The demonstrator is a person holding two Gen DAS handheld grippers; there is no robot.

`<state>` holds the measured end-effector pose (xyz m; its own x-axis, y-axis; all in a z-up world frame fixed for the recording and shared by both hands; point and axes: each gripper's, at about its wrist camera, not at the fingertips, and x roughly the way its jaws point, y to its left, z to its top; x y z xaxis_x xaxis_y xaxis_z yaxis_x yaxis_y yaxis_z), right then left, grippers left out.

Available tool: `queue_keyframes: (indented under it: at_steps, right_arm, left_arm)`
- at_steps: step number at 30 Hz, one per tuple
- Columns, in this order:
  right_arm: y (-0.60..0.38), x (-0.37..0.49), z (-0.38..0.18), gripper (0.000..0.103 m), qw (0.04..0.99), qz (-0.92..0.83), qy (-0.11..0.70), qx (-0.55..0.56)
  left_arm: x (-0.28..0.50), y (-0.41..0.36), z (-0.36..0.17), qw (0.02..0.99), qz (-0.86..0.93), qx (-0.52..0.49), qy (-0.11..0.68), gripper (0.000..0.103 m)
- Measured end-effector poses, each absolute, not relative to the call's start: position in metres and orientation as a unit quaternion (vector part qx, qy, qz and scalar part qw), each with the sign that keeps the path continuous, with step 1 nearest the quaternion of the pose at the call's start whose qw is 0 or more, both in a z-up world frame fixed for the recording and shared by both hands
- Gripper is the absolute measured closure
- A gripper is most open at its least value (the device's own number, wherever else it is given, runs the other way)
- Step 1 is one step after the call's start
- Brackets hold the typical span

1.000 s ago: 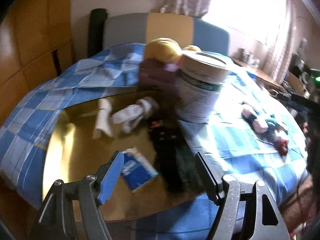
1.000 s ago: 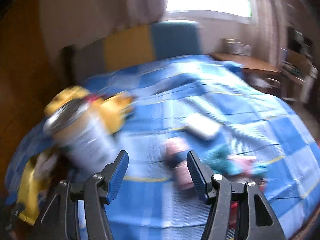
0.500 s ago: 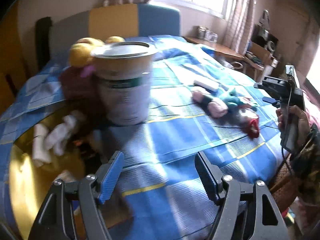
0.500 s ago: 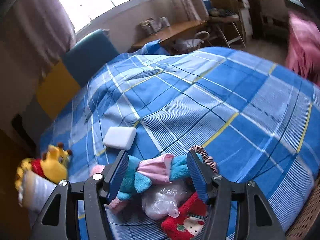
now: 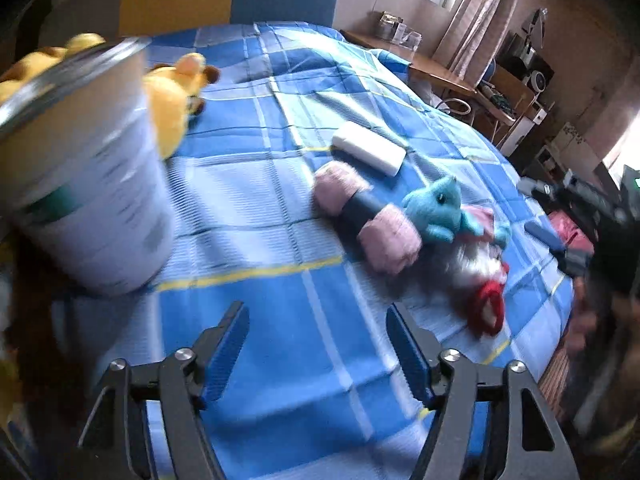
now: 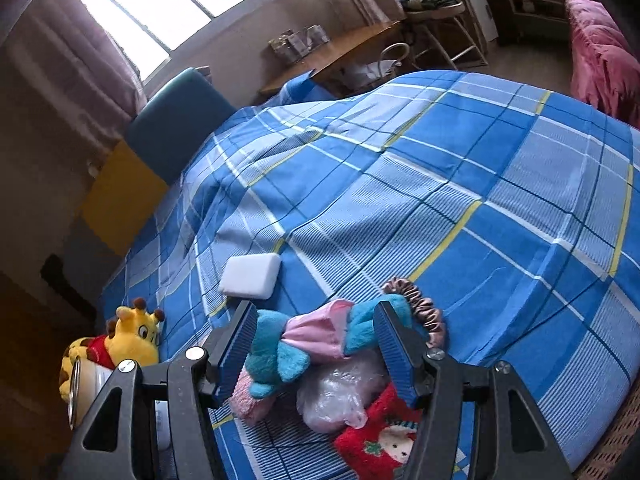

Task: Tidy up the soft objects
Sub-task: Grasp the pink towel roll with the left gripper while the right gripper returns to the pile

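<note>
A: Where did the soft things lie on the blue checked bedspread [image 6: 460,184]?

B: Low in the right wrist view, in a heap. The blue plush toy [image 6: 288,344] with its pink cloth lay across the lower middle, a pink roll [image 6: 250,396] at its lower left, a clear plastic bag [image 6: 340,392] below it, and a red Christmas sock [image 6: 380,444] at the bottom edge. A brown scrunchie [image 6: 428,312] sat just right of the toy, and a white foam block [image 6: 252,276] lay apart, above and left.

A: And the right gripper [image 6: 314,344]?

B: Its jaws stood about half open, the plush toy lying beyond and between them. Whether the pads touched it I could not tell; it looked like no grip.

A: The left gripper [image 5: 318,354]?

B: At the bottom of its own view, over bare bedspread [image 5: 248,216]. Its jaws had just been closing a little, yet stayed well apart with nothing between them. The pink roll [image 5: 364,216] and blue plush toy [image 5: 436,208] lay to the right of centre, blurred.

A: Anything else?

B: A large white tin [image 5: 84,184] stood at the left of that frame, a yellow giraffe plush [image 5: 176,96] behind it. The giraffe [image 6: 132,340] showed at the lower left of the right wrist view too.
</note>
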<state>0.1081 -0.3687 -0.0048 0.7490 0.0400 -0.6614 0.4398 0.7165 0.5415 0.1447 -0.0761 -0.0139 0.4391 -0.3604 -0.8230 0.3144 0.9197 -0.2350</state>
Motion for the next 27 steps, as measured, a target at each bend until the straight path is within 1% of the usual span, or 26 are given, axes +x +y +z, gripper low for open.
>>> queue_keyframes:
  at_steps: [1, 5, 8, 11, 15, 18, 20, 21, 22, 25, 27]
  right_arm:
    - [-0.368, 0.108, -0.005, 0.042, 0.864, -0.112, 0.336, 0.358]
    - [-0.365, 0.111, -0.006, 0.042, 0.862, -0.100, 0.341, 0.361]
    - [-0.365, 0.112, -0.008, 0.042, 0.860, -0.091, 0.345, 0.364]
    - [-0.364, 0.112, -0.009, 0.042, 0.858, -0.084, 0.348, 0.369]
    - [-0.363, 0.113, -0.010, 0.042, 0.856, -0.076, 0.348, 0.374]
    - [-0.363, 0.115, -0.013, 0.042, 0.851, -0.072, 0.352, 0.382]
    - [-0.364, 0.115, -0.014, 0.042, 0.851, -0.074, 0.353, 0.382]
    - [-0.364, 0.115, -0.014, 0.042, 0.851, -0.073, 0.352, 0.383]
    - [-0.364, 0.115, -0.014, 0.042, 0.851, -0.072, 0.354, 0.382]
    - [-0.362, 0.116, -0.016, 0.041, 0.850, -0.069, 0.360, 0.378]
    - [-0.362, 0.116, -0.015, 0.042, 0.852, -0.069, 0.360, 0.374]
  left_arm:
    - [0.151, -0.081, -0.015, 0.846, -0.200, -0.026, 0.493, 0.037]
    - [0.184, -0.104, -0.025, 0.835, -0.192, -0.051, 0.513, 0.037]
    - [0.209, -0.121, -0.033, 0.827, -0.184, -0.071, 0.526, 0.034]
    - [0.231, -0.135, -0.041, 0.825, -0.167, -0.080, 0.534, 0.028]
    - [0.255, -0.149, -0.055, 0.817, -0.146, -0.086, 0.551, 0.026]
    - [0.265, -0.161, -0.069, 0.814, -0.126, -0.072, 0.563, 0.025]
    - [0.265, -0.168, -0.074, 0.818, -0.127, -0.048, 0.559, 0.027]
    - [0.262, -0.173, -0.072, 0.827, -0.135, -0.025, 0.545, 0.046]
    - [0.259, -0.177, -0.071, 0.829, -0.155, -0.006, 0.538, 0.053]
    - [0.248, -0.170, -0.064, 0.834, -0.187, 0.006, 0.519, 0.058]
    - [0.237, -0.156, -0.055, 0.837, -0.200, 0.006, 0.509, 0.058]
